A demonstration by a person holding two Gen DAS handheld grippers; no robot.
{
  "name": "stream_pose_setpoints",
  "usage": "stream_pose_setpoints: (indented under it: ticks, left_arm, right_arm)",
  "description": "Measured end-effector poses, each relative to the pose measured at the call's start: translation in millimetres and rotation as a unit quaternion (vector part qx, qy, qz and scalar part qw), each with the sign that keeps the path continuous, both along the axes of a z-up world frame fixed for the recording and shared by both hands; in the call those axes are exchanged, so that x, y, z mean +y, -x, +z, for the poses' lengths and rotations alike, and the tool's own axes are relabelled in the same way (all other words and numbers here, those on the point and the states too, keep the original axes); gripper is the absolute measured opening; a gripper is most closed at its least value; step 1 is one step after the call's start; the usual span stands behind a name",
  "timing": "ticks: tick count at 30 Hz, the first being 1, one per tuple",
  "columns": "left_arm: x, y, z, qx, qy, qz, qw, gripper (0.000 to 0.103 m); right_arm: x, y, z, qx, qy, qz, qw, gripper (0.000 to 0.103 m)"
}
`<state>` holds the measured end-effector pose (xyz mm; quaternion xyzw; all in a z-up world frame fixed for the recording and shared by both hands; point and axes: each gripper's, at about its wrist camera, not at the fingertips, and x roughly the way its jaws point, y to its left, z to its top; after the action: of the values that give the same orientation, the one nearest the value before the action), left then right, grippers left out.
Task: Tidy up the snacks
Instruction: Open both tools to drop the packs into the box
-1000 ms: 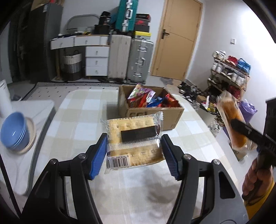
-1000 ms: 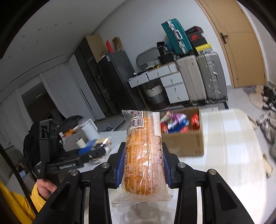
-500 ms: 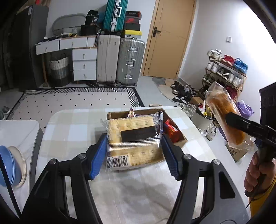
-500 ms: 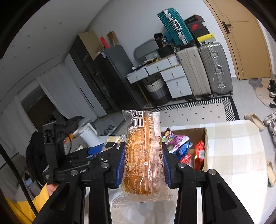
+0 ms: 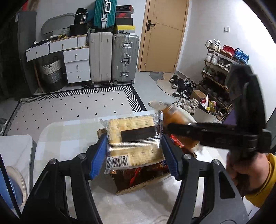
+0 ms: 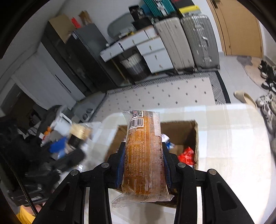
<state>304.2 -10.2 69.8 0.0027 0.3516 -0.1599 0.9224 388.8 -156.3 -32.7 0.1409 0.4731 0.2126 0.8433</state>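
Left wrist view: the left gripper [image 5: 134,151], clamped half-open on a cracker packet [image 5: 134,141], and the right gripper [image 6: 143,165], closed on a wrapped bread roll [image 6: 144,151], have both travelled over the cardboard box [image 6: 195,137], probably ready to drop.

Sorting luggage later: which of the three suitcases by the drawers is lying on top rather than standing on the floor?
The teal suitcase; the white suitcase and silver suitcase stand on the floor.

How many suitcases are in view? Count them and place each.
3: a white suitcase and a silver suitcase stand side by side against the far wall beside the drawers, and a teal suitcase sits on top. More may be hidden behind them.
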Motion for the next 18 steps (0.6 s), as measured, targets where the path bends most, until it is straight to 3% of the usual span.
stream_pose_setpoints:
  ticks: [9, 11, 13, 18]
  left_arm:
    - [-14, -26, -13, 0.004, -0.011, -0.002, 0.9999, 0.060]
    - [-16, -32, -16, 0.007, -0.009, -0.001, 0.9999, 0.060]
    - [-17, -35, -20, 0.013, -0.008, 0.003, 0.9999, 0.060]
    - [-17, -41, -29, 0.019, -0.005, 0.005, 0.9998, 0.060]
  right_arm:
    - [1, -8, -12, -0.011, 0.020, 0.007, 1.000, 0.038]
    - [5, -7, -12, -0.020, 0.025, 0.014, 0.999, 0.040]
    - [9, -6, -9, -0.035, 0.044, 0.013, 0.998, 0.050]
    - [8, -2, -8, -0.044, 0.042, 0.019, 0.998, 0.050]
